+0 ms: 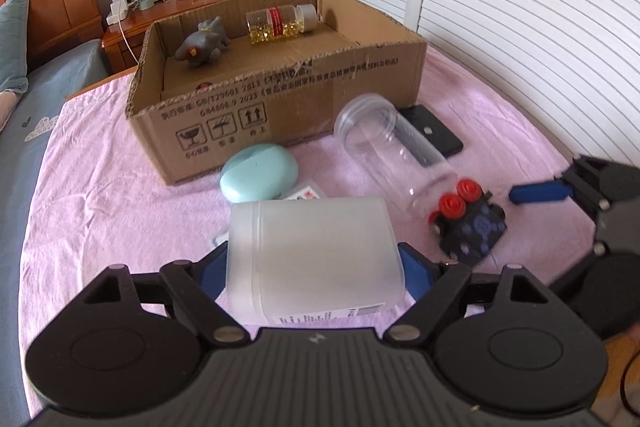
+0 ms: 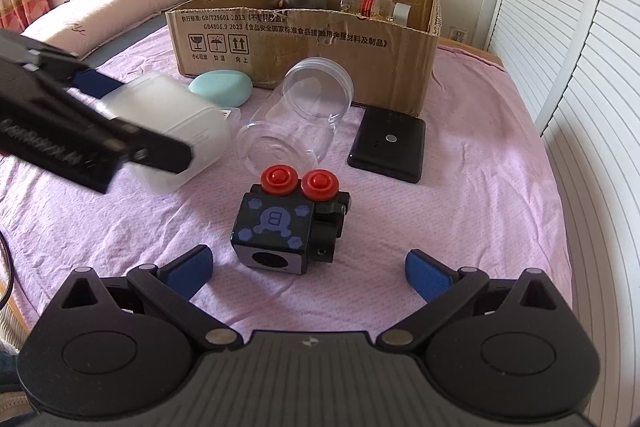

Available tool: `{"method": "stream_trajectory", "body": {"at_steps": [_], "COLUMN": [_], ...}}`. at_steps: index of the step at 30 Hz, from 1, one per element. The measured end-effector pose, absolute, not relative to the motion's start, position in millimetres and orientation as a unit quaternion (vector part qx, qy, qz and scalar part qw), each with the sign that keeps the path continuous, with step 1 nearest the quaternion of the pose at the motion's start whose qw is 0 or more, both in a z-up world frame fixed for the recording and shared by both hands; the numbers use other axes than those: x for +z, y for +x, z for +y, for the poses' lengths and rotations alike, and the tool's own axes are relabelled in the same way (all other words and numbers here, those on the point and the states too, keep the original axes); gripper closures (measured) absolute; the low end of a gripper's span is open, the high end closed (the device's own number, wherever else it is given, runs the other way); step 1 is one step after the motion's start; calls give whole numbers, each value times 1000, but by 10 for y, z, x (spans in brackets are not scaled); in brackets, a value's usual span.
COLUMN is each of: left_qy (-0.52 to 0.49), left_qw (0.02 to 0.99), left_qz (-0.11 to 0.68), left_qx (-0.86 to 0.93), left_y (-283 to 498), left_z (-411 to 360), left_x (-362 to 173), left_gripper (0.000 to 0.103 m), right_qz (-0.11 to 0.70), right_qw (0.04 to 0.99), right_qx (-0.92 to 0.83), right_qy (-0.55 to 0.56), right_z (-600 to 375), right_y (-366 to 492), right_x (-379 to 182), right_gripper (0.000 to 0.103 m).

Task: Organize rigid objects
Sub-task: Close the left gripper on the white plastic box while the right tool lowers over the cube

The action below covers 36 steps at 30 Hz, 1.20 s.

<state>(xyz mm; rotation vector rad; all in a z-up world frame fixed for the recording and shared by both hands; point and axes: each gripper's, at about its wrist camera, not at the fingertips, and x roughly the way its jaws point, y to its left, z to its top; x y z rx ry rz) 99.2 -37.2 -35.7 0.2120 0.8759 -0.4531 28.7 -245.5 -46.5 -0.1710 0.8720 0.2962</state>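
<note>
One pink sheet (image 2: 460, 195) covers bed.

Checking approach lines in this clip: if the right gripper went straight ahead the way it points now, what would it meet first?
The right gripper, jaws open, points at the black cube toy with red buttons, so it would likely meet that first. The clear jar lies beyond it, then the cardboard box. Depth is uncertain.

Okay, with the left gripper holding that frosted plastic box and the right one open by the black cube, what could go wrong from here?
The frosted box is gripped near its lower end by the left gripper, so it might tilt or slip. The clear jar lies on its side by the black cube; the right gripper could nudge it rolling.
</note>
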Motion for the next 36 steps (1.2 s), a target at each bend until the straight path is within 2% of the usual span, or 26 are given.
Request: {"method": "stream_trajectory", "body": {"at_steps": [7,25,26,28,36], "left_qy": [122,86,87,89,88], "left_qw": [861,875,875,876,879], "left_qz": [436,443,442,440,435], "left_qx": [-230,-175,-174,-175,-171], "left_y": [789,740,742,748,759], "left_z": [-160,208,195,176,163], "left_x": [-397,-436,-435,-431,-424], "left_gripper": [19,19,19,19,19], "right_qz": [423,424,421,419,410], "right_qw": [892,895,896,897,900], "right_qx": [138,108,111,118,123], "right_qy": [-81,-85,-87,-84,-78], "right_z": [-2447,-2314,-2295,-2259,-2236], "right_y": [287,364,357,354,348], "right_x": [-463,-449,-441,-420,-398], "right_gripper": [0,0,2,13,32]}}
